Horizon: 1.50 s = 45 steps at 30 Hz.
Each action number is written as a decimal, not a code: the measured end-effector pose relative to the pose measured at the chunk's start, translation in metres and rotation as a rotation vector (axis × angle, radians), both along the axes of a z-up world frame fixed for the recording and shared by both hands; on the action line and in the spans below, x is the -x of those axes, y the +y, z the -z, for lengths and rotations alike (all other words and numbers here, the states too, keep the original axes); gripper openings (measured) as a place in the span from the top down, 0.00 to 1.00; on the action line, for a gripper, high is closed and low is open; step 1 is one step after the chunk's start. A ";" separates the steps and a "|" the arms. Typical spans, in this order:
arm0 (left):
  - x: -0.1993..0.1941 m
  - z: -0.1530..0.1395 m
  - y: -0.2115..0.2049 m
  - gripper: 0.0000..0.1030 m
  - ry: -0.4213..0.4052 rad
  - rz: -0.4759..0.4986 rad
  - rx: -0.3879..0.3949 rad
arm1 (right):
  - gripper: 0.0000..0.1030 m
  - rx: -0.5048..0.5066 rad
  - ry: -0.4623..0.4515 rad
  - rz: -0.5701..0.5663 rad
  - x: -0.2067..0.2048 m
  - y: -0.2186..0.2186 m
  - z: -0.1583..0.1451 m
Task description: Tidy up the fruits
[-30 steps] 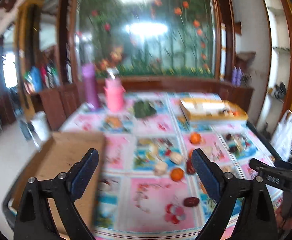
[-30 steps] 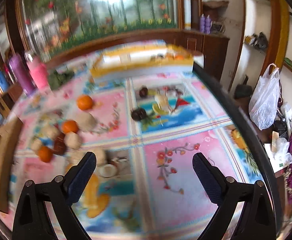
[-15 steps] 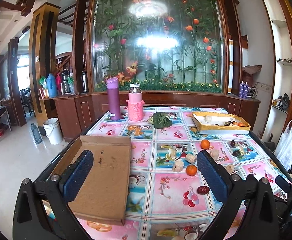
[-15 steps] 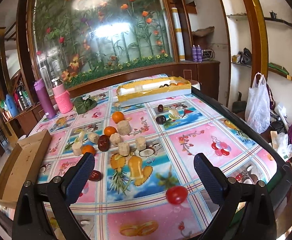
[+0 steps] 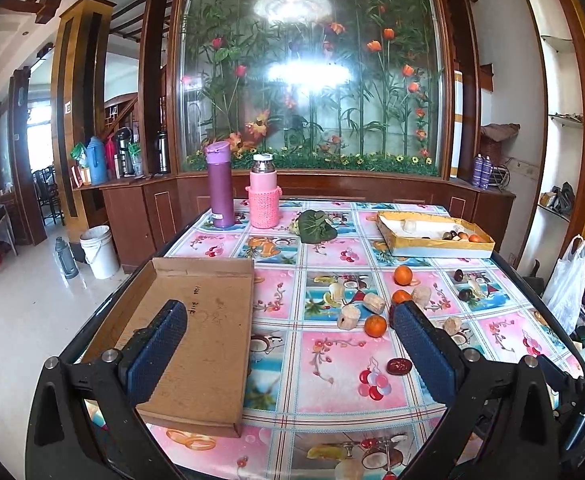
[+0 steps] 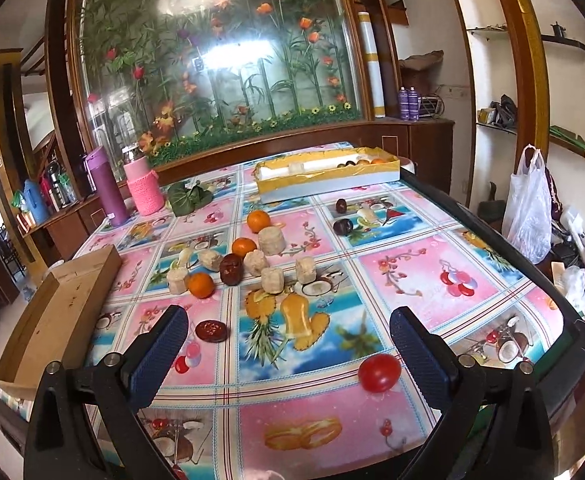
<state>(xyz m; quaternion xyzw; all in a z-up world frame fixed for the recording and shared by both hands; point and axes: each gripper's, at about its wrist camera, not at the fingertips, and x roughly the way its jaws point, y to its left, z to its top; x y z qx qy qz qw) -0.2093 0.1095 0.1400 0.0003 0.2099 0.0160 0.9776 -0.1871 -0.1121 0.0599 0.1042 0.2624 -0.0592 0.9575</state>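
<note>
Sorting not yet begun; left gripper (image 5: 288, 344) and right gripper (image 6: 288, 344) both spread wide, holding nothing; likely next: right descends on tomato (image 6: 379, 373).

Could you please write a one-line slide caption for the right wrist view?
Open right tongs hover above a red tomato; oranges and pale cylinders are scattered on the floral tablecloth.

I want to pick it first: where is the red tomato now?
In the right wrist view, the red tomato lies on the table near its front edge, just inside the right finger of the open right gripper, apart from the other fruits.
</note>
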 end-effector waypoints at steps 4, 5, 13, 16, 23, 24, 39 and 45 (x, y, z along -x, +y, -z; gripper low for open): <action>-0.005 0.002 -0.001 0.00 0.017 0.010 -0.006 | 0.01 0.014 0.003 -0.013 -0.001 0.006 0.001; -0.006 0.002 0.002 0.00 0.020 0.012 -0.010 | 0.01 0.018 0.002 -0.020 -0.001 0.008 0.001; -0.003 -0.022 0.091 0.00 -0.052 -0.238 0.022 | 0.01 0.069 0.054 -0.240 -0.019 0.060 -0.008; 0.002 -0.024 0.115 0.00 -0.062 -0.296 0.045 | 0.01 0.134 0.136 -0.345 -0.039 0.101 0.003; 0.014 -0.021 0.133 0.00 -0.071 -0.326 0.068 | 0.01 0.270 0.251 -0.482 -0.077 0.179 0.035; 0.014 -0.021 0.133 0.00 -0.071 -0.324 0.068 | 0.01 0.283 0.265 -0.505 -0.078 0.189 0.038; 0.004 -0.011 0.095 0.00 -0.035 -0.260 -0.004 | 0.01 0.111 0.129 -0.467 -0.046 0.149 0.009; 0.002 -0.007 0.075 0.00 -0.027 -0.233 -0.049 | 0.01 0.032 0.099 -0.404 -0.042 0.125 0.008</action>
